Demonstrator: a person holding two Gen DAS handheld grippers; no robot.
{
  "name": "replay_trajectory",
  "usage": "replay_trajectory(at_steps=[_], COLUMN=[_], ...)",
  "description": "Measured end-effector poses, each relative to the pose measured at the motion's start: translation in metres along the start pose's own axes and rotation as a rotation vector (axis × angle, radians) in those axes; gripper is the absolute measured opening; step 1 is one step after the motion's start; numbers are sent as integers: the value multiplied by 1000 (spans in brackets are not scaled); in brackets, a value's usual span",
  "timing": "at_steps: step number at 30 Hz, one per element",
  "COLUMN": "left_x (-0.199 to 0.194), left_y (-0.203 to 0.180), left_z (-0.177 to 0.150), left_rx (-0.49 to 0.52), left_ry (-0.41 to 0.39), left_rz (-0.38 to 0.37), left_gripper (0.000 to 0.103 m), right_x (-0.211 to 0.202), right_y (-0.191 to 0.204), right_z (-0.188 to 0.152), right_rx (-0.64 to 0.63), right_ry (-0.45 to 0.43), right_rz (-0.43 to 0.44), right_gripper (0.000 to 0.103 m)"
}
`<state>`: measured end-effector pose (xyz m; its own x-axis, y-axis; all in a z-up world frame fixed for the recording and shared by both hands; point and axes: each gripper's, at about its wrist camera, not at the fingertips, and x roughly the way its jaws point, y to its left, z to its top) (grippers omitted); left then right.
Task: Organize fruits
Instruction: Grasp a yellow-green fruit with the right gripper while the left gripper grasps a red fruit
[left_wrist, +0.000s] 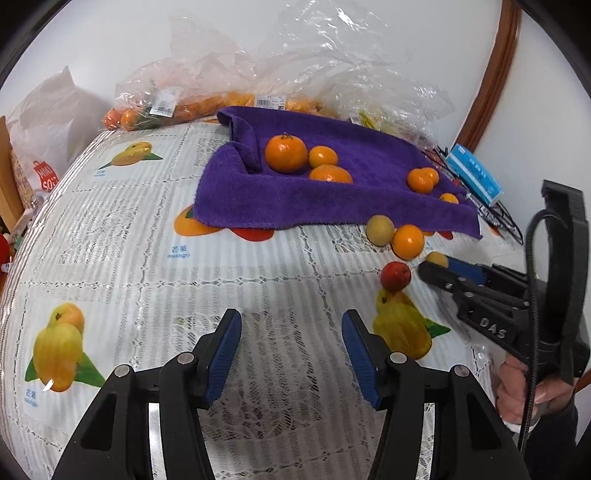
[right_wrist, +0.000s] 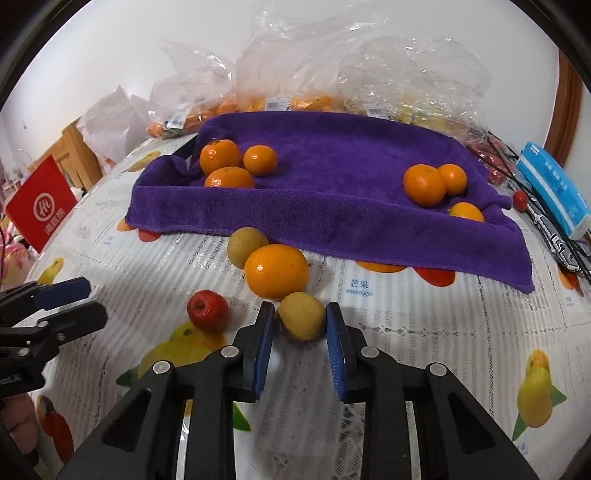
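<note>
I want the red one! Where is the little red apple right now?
In the right wrist view the red apple sits on the tablecloth, left of the right gripper, below-left of the big orange.

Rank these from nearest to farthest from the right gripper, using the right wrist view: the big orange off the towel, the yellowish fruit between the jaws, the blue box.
From the right gripper:
1. Yellowish fruit, between its pads.
2. Big orange, just behind, slightly left.
3. Blue box, far right, beside the purple towel.

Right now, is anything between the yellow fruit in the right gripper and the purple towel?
Yes. The large orange sits directly behind the yellow fruit held in the right gripper, and another yellow-green fruit lies behind that, before the purple towel.
</note>
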<state>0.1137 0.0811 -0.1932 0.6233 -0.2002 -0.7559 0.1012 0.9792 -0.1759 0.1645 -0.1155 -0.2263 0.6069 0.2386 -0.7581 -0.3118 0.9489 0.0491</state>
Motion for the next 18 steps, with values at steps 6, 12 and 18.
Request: replay_trajectory(at_steps=[6, 12, 18], left_x=[10, 24, 38], left_y=[-19, -57, -82], left_z=[0, 5, 10], left_rx=[43, 111, 163], left_ry=[18, 35, 0], left_rz=[-10, -45, 26], left_gripper=[54, 54, 54], right_x=[-22, -42, -57], right_y=[-25, -55, -79], right_z=[-15, -35, -50], right_rx=[14, -26, -14], right_ry=[-44, -59, -67], right_rz=[-27, -156, -156], right_gripper=[28, 28, 28])
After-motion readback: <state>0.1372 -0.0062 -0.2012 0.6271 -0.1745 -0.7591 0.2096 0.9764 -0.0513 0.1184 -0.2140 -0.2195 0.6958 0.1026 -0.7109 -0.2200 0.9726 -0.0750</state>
